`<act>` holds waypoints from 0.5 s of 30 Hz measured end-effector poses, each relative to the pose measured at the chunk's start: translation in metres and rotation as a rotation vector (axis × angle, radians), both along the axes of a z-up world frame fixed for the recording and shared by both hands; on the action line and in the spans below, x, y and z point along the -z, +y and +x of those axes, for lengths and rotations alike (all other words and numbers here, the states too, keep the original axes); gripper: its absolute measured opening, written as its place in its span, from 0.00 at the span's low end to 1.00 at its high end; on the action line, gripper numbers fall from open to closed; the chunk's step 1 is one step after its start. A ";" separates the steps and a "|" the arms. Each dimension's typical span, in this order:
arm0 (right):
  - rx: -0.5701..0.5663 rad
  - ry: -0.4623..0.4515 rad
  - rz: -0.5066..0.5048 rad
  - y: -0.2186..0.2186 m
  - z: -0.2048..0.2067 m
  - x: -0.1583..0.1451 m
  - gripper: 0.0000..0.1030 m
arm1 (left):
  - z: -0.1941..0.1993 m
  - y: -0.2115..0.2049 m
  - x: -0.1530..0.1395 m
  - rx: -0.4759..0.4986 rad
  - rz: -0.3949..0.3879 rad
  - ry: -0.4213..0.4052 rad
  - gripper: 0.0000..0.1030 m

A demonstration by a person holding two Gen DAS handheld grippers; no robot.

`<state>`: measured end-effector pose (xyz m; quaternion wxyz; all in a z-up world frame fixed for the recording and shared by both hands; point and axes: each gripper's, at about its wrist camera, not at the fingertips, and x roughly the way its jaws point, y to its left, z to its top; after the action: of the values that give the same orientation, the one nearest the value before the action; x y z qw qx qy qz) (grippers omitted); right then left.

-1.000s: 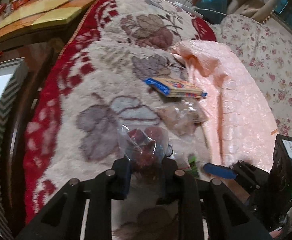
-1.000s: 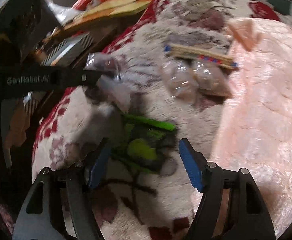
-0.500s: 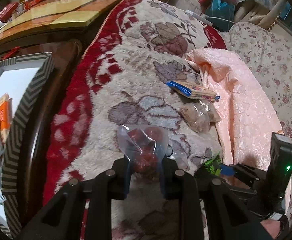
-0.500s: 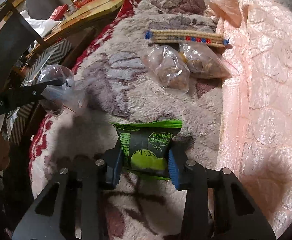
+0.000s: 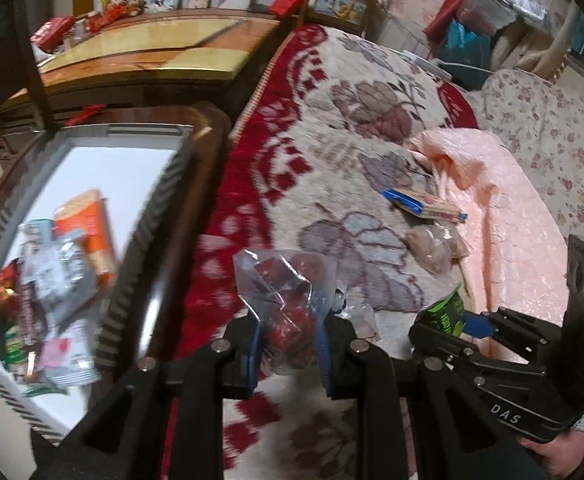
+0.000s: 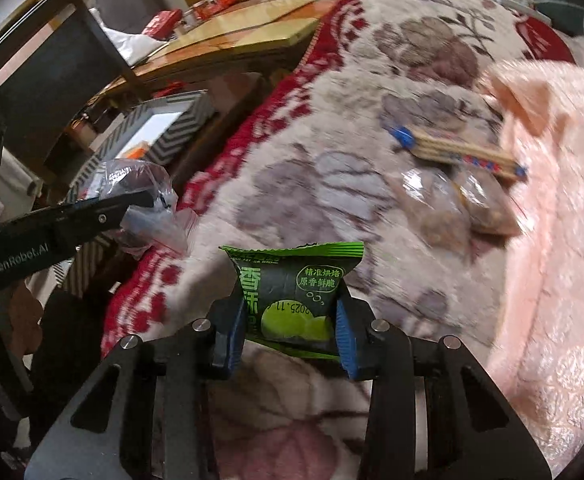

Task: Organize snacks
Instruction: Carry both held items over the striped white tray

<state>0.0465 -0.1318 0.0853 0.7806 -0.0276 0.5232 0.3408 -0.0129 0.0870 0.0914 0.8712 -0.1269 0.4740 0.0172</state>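
My left gripper (image 5: 288, 344) is shut on a clear bag of red snacks (image 5: 288, 296) and holds it above the blanket's red edge; the bag also shows in the right wrist view (image 6: 140, 184). My right gripper (image 6: 290, 320) is shut on a green snack packet (image 6: 292, 292), lifted off the blanket; the packet's corner shows in the left wrist view (image 5: 446, 314). A striped-rim box (image 5: 148, 216) with several snack packs inside stands left of the bed. On the blanket lie a blue-ended biscuit pack (image 5: 424, 204) and two clear bags of brown snacks (image 5: 432, 248).
A floral blanket (image 5: 332, 160) covers the bed, with a pink quilt (image 5: 504, 216) on the right. A wooden table (image 5: 152, 52) with clutter stands at the back left. A dark chair (image 6: 52, 64) stands at the left of the right wrist view.
Both grippers have lifted and moved left with their snacks. The striped box has come further into the left view. The green packet now hangs clear of the blanket.
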 end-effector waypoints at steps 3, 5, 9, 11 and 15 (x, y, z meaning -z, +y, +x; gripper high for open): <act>-0.022 -0.026 -0.003 0.014 -0.003 -0.008 0.36 | -0.007 0.016 -0.003 -0.030 0.001 -0.009 0.24; -0.038 -0.034 -0.001 0.025 -0.004 -0.013 0.36 | -0.012 0.024 -0.006 -0.047 0.005 -0.018 0.24; -0.071 -0.044 -0.005 0.047 -0.006 -0.020 0.36 | -0.022 0.044 -0.012 -0.087 0.014 -0.033 0.24; -0.090 -0.046 -0.005 0.059 -0.009 -0.023 0.36 | -0.026 0.054 -0.014 -0.109 0.020 -0.038 0.24; -0.132 -0.055 -0.008 0.082 -0.014 -0.027 0.36 | -0.033 0.073 -0.017 -0.153 0.035 -0.043 0.24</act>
<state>0.0330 -0.0495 0.1126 0.7703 -0.0744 0.4999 0.3888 -0.0463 0.1602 0.1083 0.8793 -0.1481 0.4438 0.0894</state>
